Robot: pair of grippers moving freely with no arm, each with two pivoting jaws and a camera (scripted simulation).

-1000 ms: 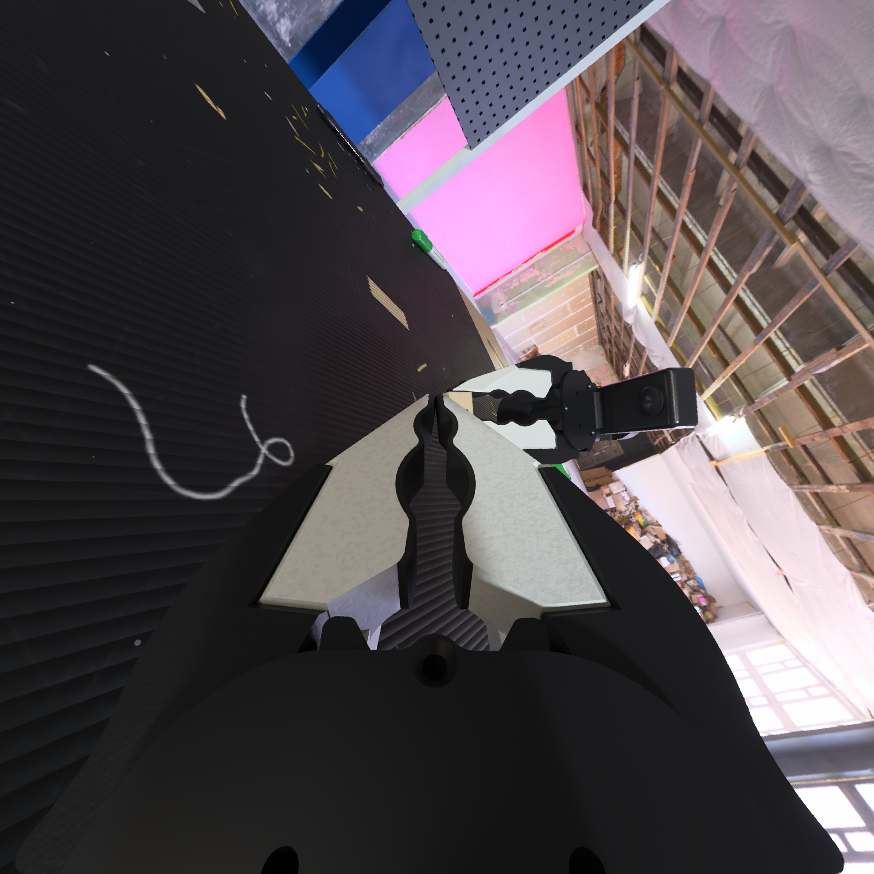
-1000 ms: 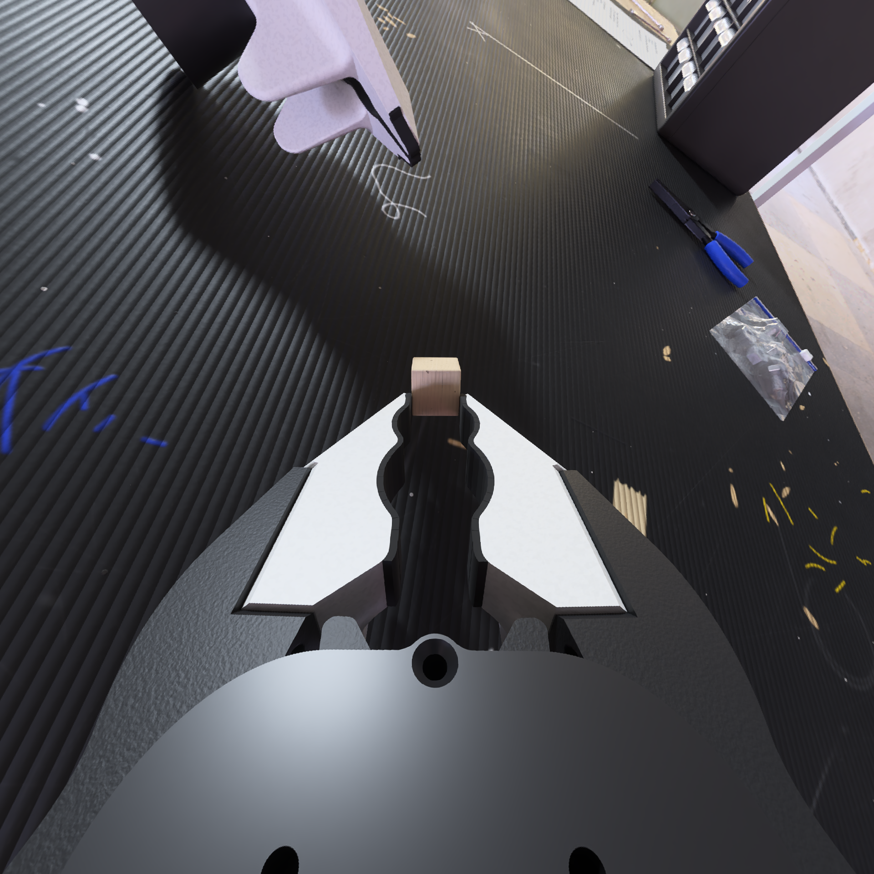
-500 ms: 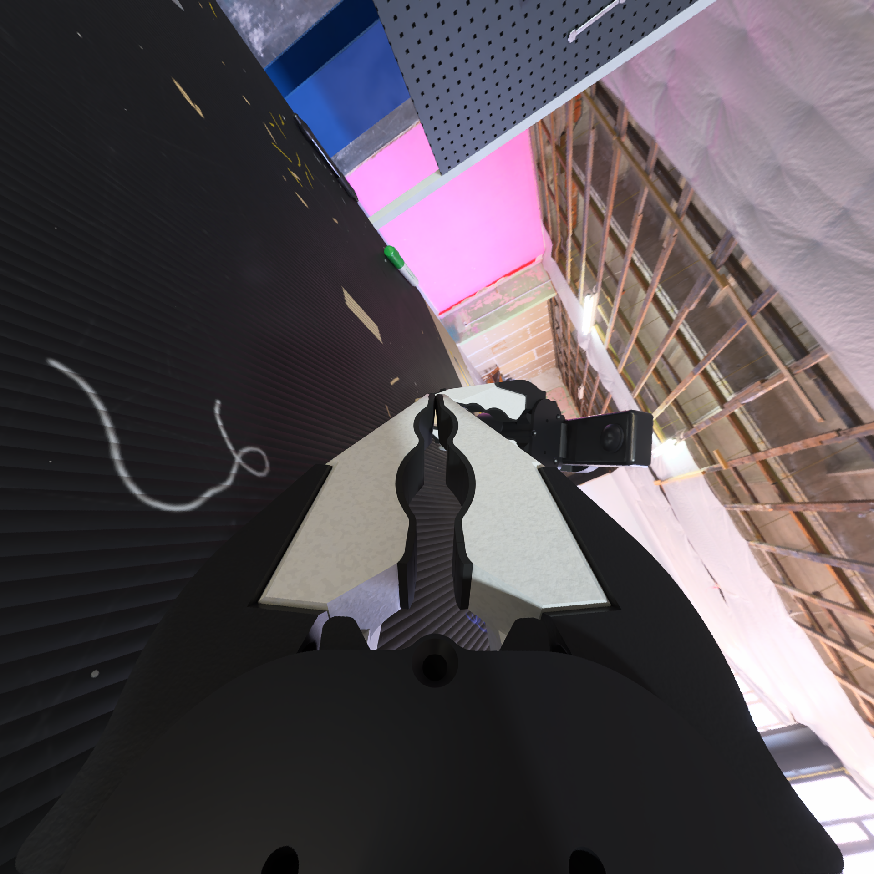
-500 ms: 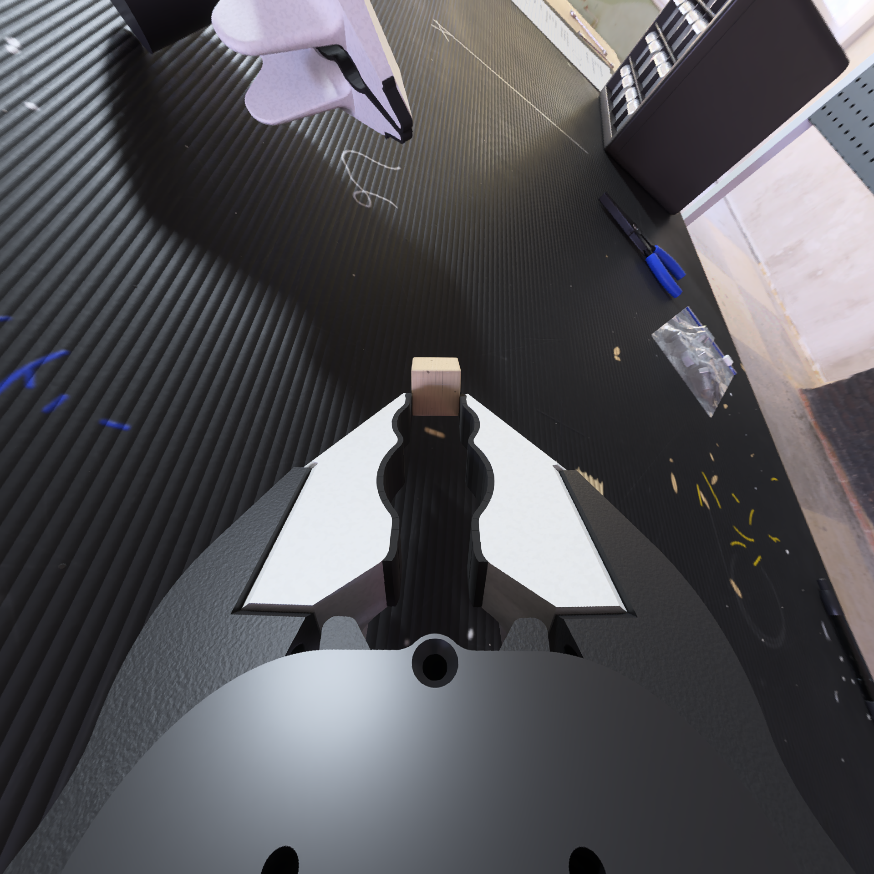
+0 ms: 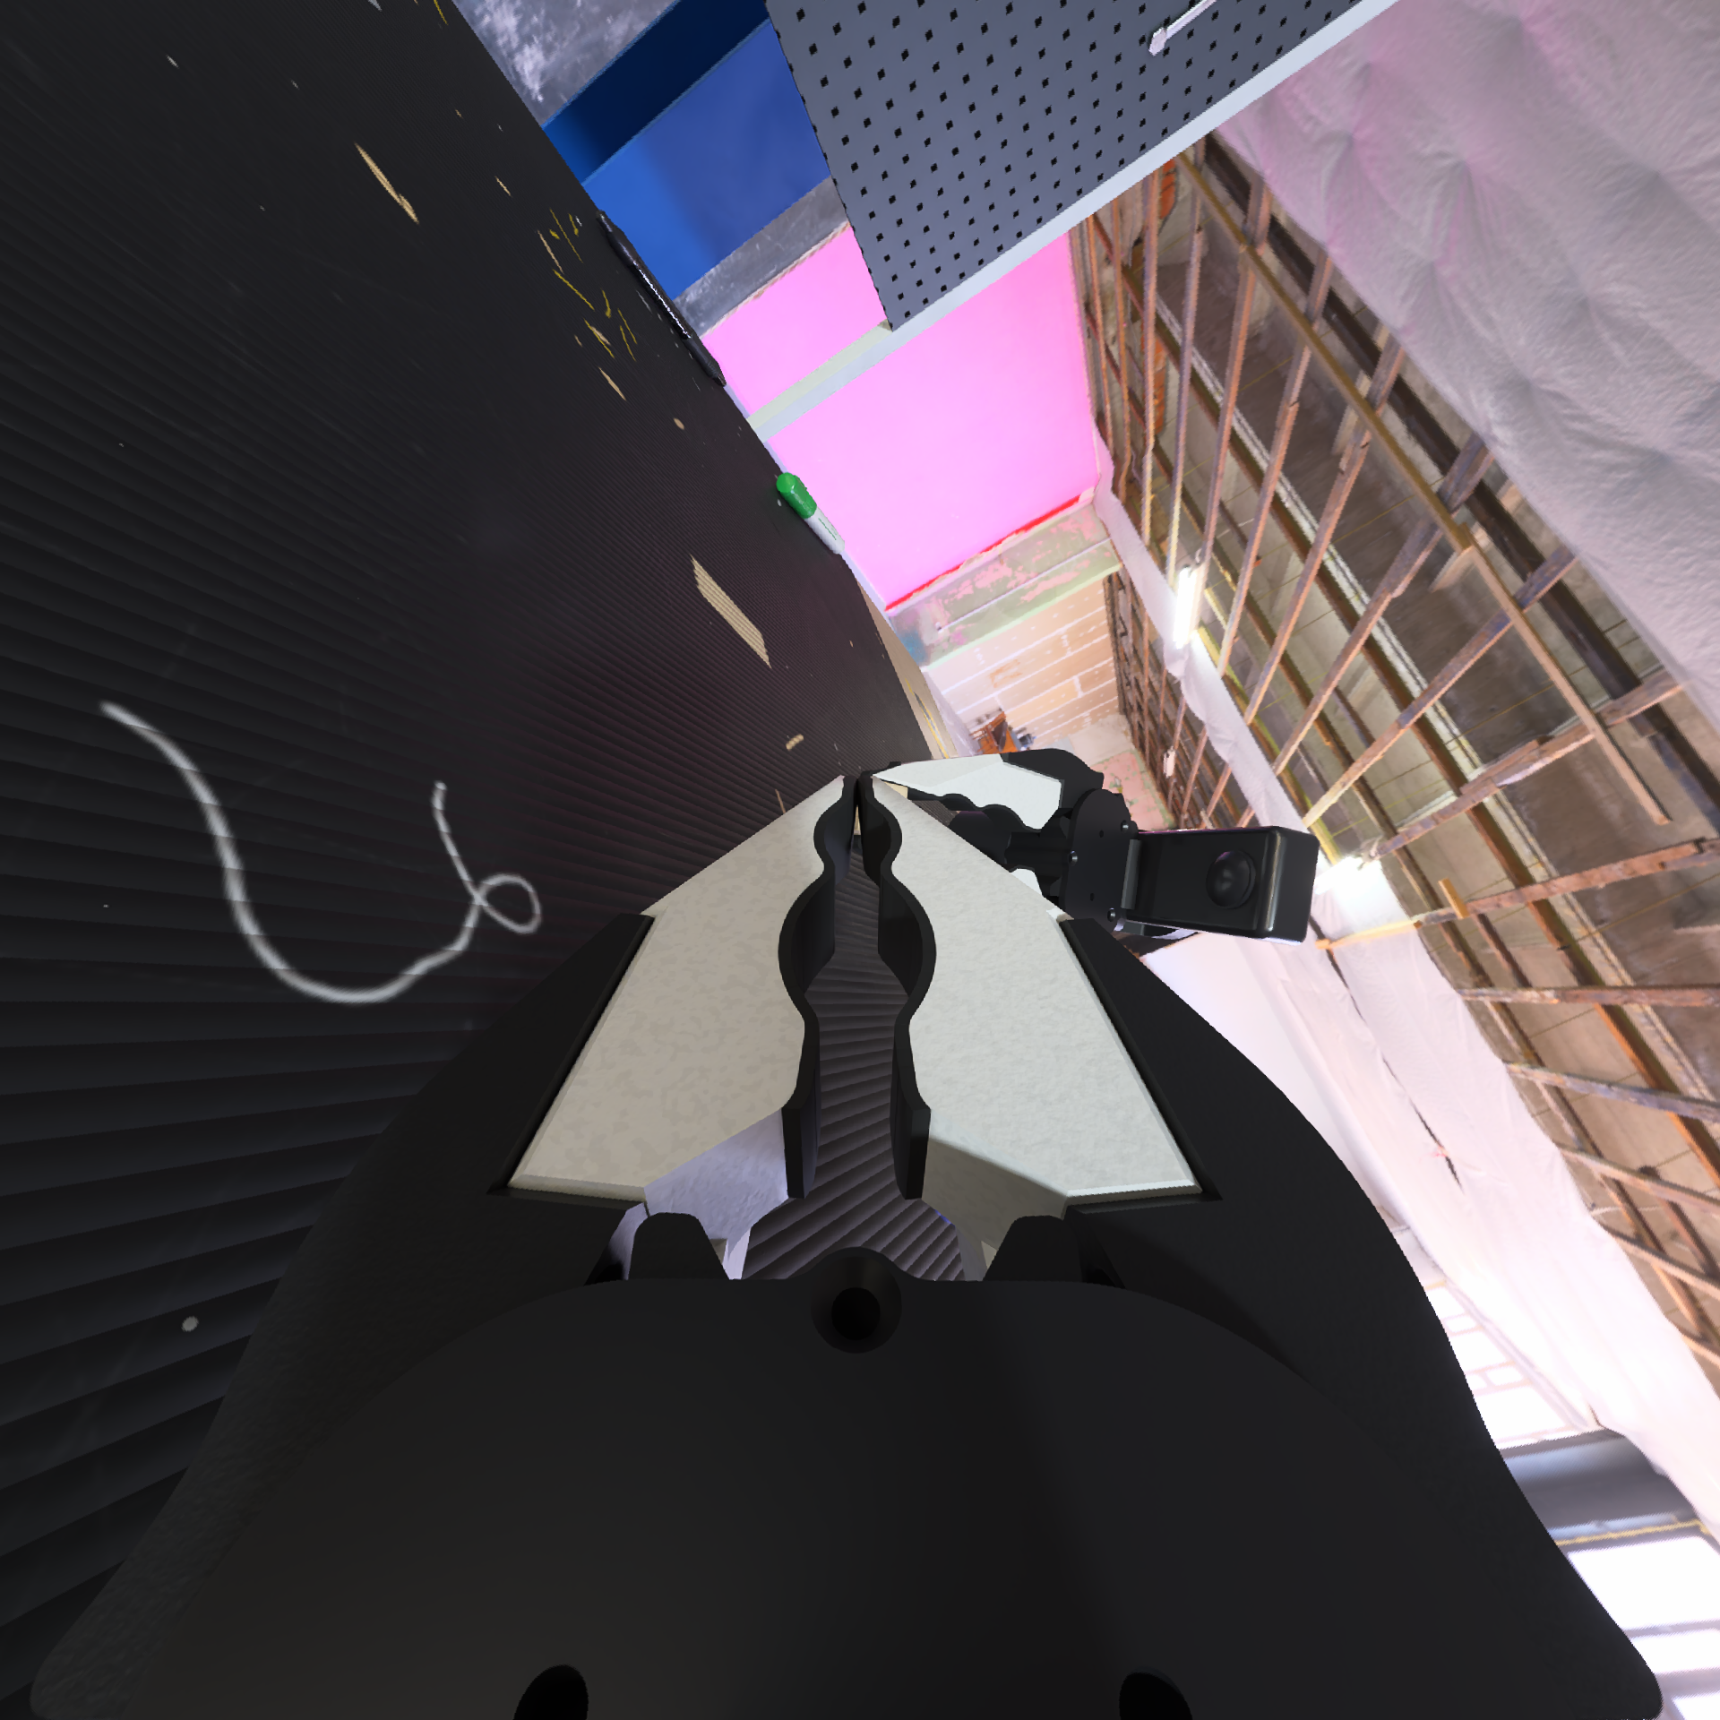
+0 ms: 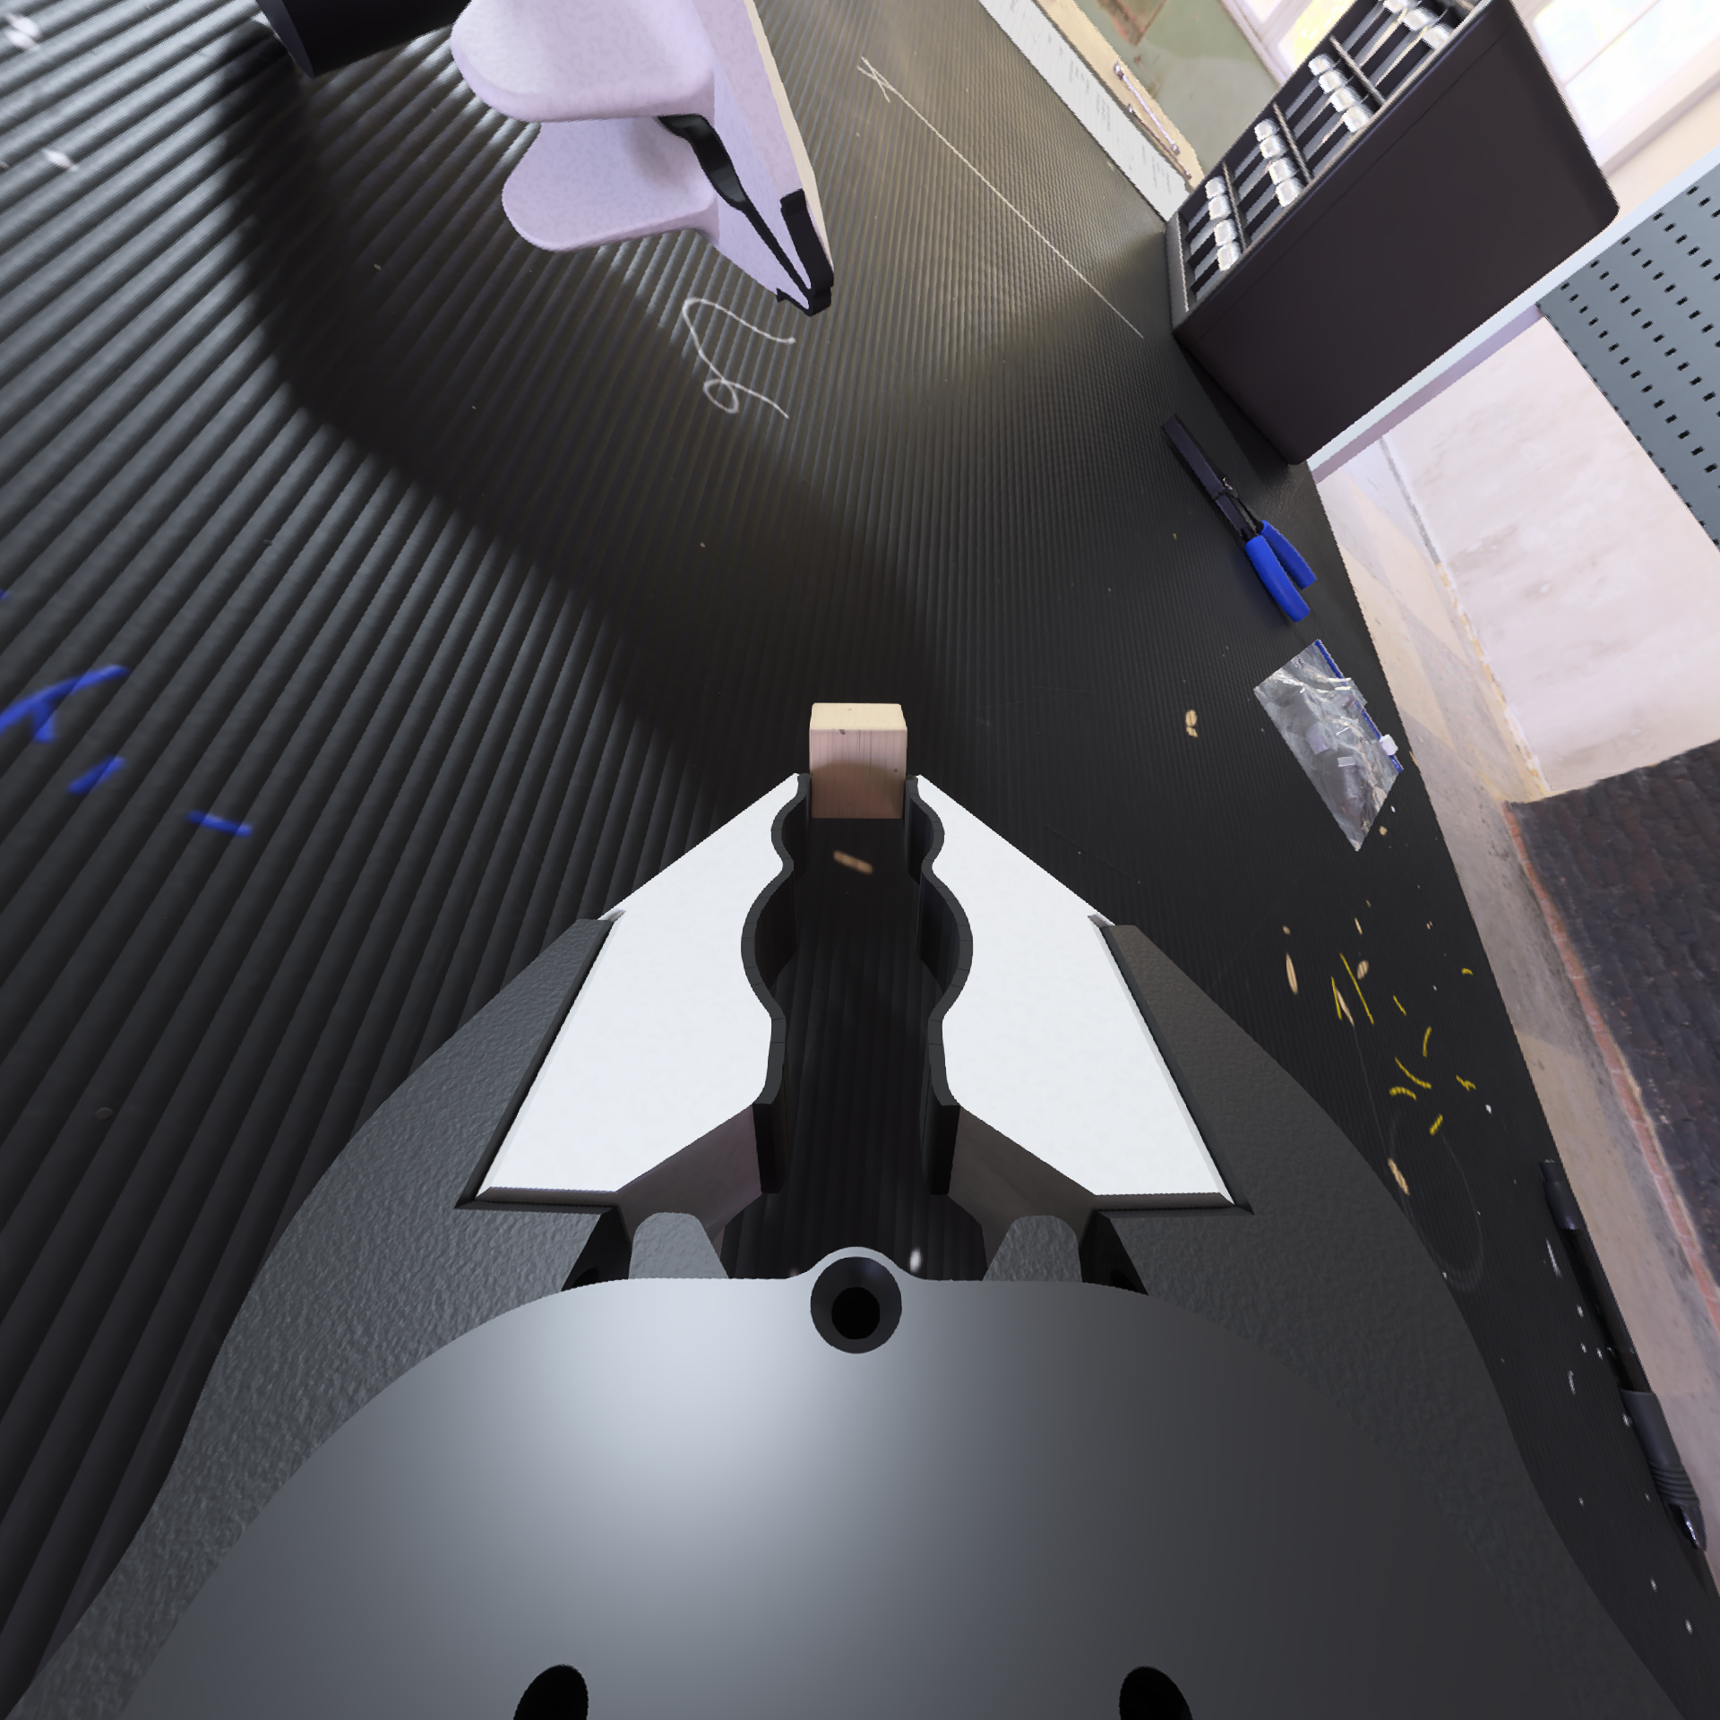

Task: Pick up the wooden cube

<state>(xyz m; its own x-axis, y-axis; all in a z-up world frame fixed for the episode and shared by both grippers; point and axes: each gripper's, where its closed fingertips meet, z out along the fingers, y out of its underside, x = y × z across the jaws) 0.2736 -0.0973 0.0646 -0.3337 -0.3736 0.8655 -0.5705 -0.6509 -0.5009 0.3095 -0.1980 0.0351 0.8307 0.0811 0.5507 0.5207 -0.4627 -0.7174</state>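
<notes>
The wooden cube (image 6: 856,759) is a small pale block held between the tips of my right gripper (image 6: 856,791), which is shut on it above the black ribbed mat (image 6: 372,651). My left gripper (image 5: 856,791) is shut and empty, its tips touching, tilted over the mat (image 5: 279,465) beside a white chalk squiggle (image 5: 307,893). The right gripper also shows in the left wrist view (image 5: 1070,838), behind the left fingertips. The left gripper shows in the right wrist view (image 6: 800,279), far ahead above the same squiggle (image 6: 726,363). The cube is hidden in the left wrist view.
To the right in the right wrist view lie blue-handled pliers (image 6: 1256,540), a clear plastic bag (image 6: 1331,735), a black organiser box (image 6: 1377,205) and yellow chips (image 6: 1396,1052). Blue marks (image 6: 84,726) lie on the left. A green marker (image 5: 800,498) lies near the mat's edge.
My right gripper has kept hold of the cube and risen away from the mat, showing more of the table's right edge. My left gripper's view has swung slightly; it stays shut.
</notes>
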